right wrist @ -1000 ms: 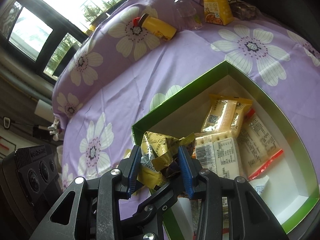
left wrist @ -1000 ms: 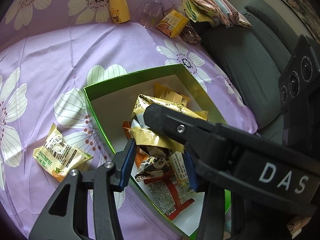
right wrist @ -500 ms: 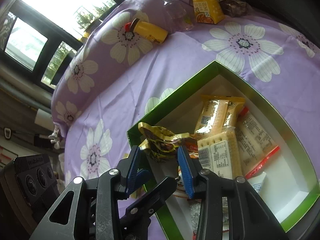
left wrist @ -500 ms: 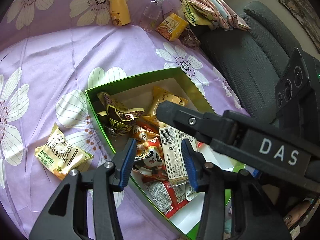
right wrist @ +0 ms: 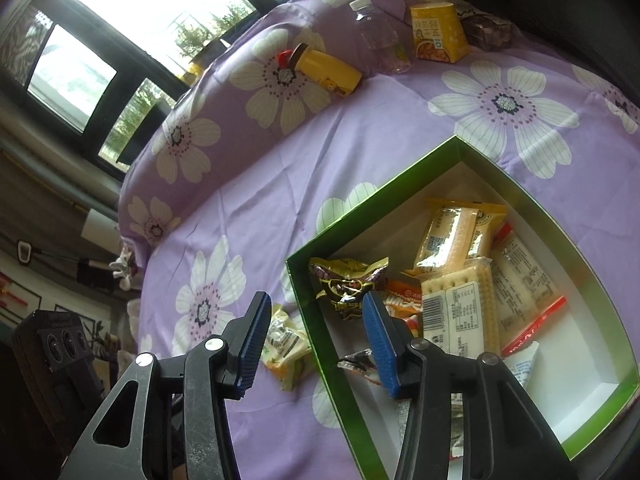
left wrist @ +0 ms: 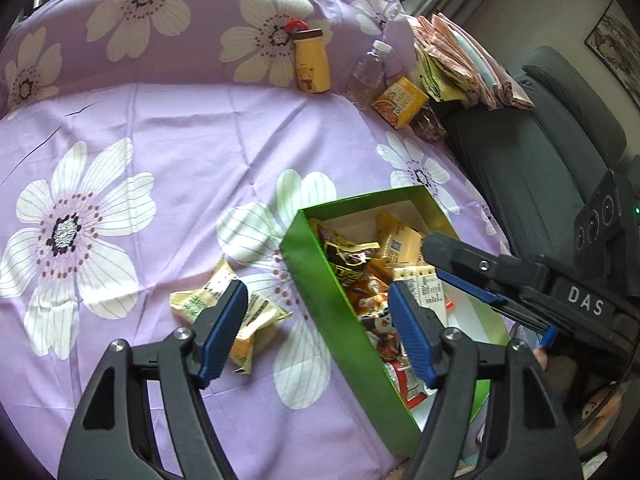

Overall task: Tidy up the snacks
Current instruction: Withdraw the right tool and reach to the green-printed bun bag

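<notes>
One snack packet (left wrist: 240, 312) is lying on the purple cloth (left wrist: 180, 152) just beside the green box (left wrist: 340, 320), where the others are being gathered. The left gripper (left wrist: 316, 328) is spreading, empty, straddling the box wall, probably to collect it. The right gripper (right wrist: 316, 332) is opening too, pinching nothing, above the gold wrapper (right wrist: 348, 284) inside.

A green box (right wrist: 308, 320) with a white inside sat ahead of the black, blue-padded right gripper (right wrist: 316, 328). Beyond it spread a lilac cloth (left wrist: 200, 140) with white flowers; farther off stood a yellow, brown-capped bottle (left wrist: 312, 62).
</notes>
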`<move>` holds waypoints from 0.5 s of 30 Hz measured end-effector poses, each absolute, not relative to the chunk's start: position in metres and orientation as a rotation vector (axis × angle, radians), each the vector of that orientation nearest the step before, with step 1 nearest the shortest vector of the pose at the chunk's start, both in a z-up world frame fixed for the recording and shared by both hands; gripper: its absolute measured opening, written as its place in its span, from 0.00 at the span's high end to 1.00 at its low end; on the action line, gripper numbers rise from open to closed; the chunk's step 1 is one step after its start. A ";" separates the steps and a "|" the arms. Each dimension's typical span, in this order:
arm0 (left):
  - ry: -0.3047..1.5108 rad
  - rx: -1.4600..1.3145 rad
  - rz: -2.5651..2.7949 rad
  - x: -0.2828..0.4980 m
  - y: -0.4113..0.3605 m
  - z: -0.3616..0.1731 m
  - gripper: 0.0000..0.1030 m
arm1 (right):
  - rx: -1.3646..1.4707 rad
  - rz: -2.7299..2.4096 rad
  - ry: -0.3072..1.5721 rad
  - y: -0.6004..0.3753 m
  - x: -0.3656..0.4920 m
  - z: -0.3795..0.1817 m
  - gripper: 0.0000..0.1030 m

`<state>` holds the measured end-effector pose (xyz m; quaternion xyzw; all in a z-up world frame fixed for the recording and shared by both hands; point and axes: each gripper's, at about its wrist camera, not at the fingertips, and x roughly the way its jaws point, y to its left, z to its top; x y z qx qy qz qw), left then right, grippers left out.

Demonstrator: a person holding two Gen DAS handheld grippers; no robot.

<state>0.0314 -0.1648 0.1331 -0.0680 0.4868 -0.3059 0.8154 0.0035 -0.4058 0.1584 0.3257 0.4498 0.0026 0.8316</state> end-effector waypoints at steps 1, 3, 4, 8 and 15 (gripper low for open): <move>1.037 -0.155 -0.639 0.033 -0.158 0.131 0.23 | 0.691 0.022 0.954 -0.403 0.004 0.159 0.48; 1.039 -0.168 -0.612 0.035 -0.147 0.127 0.22 | 0.694 0.062 0.960 -0.396 0.006 0.159 0.43; 1.045 -0.176 -0.596 0.036 -0.141 0.124 0.22 | 0.695 0.083 0.964 -0.391 0.007 0.159 0.42; 1.089 -0.193 -0.546 0.040 -0.128 0.104 0.22 | 0.681 0.151 0.997 -0.369 0.015 0.156 0.34; 1.172 -0.260 -0.508 0.040 -0.112 0.066 0.23 | 0.637 0.226 1.107 -0.327 0.036 0.131 0.32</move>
